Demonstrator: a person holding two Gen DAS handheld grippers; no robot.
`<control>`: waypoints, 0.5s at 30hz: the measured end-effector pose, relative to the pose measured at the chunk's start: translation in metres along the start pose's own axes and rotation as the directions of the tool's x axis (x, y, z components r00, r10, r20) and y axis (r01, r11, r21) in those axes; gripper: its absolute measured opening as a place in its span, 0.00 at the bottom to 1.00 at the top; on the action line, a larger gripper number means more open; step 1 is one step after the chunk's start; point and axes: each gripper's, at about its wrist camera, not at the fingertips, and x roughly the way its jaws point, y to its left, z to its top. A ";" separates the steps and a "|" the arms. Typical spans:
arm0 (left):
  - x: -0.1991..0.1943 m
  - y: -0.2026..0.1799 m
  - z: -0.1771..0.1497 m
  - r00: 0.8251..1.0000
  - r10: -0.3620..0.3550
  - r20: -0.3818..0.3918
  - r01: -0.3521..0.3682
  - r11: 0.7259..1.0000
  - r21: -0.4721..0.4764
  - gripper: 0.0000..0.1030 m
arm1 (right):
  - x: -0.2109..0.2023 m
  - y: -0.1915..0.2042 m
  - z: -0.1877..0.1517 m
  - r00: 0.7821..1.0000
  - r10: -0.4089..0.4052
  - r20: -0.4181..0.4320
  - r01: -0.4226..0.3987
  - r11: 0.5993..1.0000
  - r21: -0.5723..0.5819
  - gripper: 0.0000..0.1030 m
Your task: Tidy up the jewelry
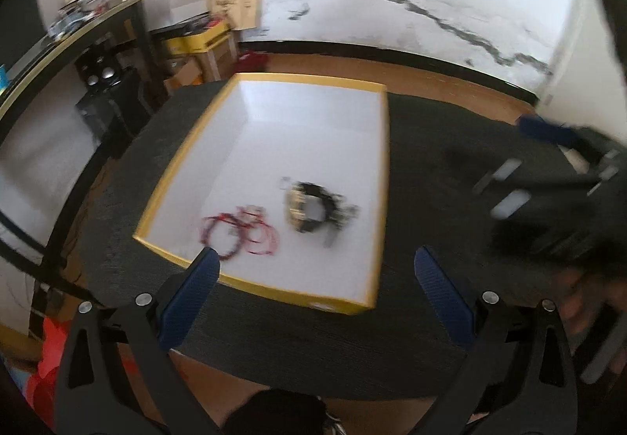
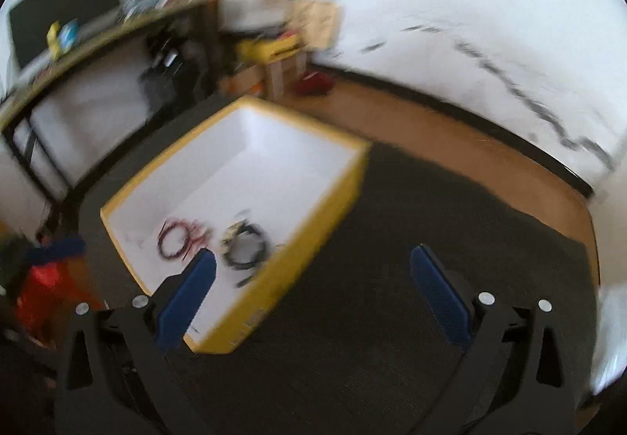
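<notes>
- Red bracelets (image 1: 239,235): a loose tangle of thin red loops on the white floor of the yellow-rimmed box (image 1: 164,176), in its near-left part. In the left wrist view they lie just ahead of my left tool's left finger. Both views are motion-blurred, so I cannot count the strands.
- Dark beaded piece (image 1: 313,207): black and gold coil just right of the red loops, apart from them, same box floor. A small silvery bit sits by its upper left; I cannot tell what it is.
- Left tool (image 1: 317,266): fingers spread wide, nothing between them, hovering above the box's near rim.
- Right tool (image 2: 313,270): also wide and empty, over the dark table (image 2: 431,219) by the box's right wall; the left view shows it only as a blur at far right.
- Judgement: both pieces look already placed in the box; the step in hand seems to be tidying them or clearing off.
- To do it well: I would slow down until the blur clears, come down vertically over one piece, pinch a single strand near its edge, and keep the fingers off the rim so the light box does not slide.
- Risk: hooking both pieces together.
</notes>
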 end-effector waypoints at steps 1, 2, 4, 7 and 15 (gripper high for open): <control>-0.003 -0.008 -0.002 1.000 -0.010 -0.002 0.010 1.000 0.016 0.94 | -0.013 -0.010 -0.004 1.000 -0.012 0.011 0.012 1.000 0.026 0.93; -0.007 -0.018 -0.005 1.000 -0.022 0.001 0.022 0.999 0.032 0.94 | -0.031 -0.022 -0.013 0.999 -0.036 0.022 0.035 0.998 0.059 0.93; -0.016 -0.039 -0.011 0.999 -0.038 0.010 0.037 0.997 0.071 0.94 | -0.057 -0.041 -0.033 0.997 -0.075 0.026 0.072 0.991 0.110 0.93; -0.027 -0.067 -0.021 0.997 -0.079 0.024 0.076 0.989 0.124 0.94 | -0.086 -0.073 -0.071 0.989 -0.146 0.005 0.143 0.973 0.179 0.93; -0.006 -0.119 -0.039 0.983 -0.172 0.058 0.156 0.963 0.221 0.94 | -0.117 -0.144 -0.162 0.943 -0.328 -0.059 0.329 0.886 0.325 0.93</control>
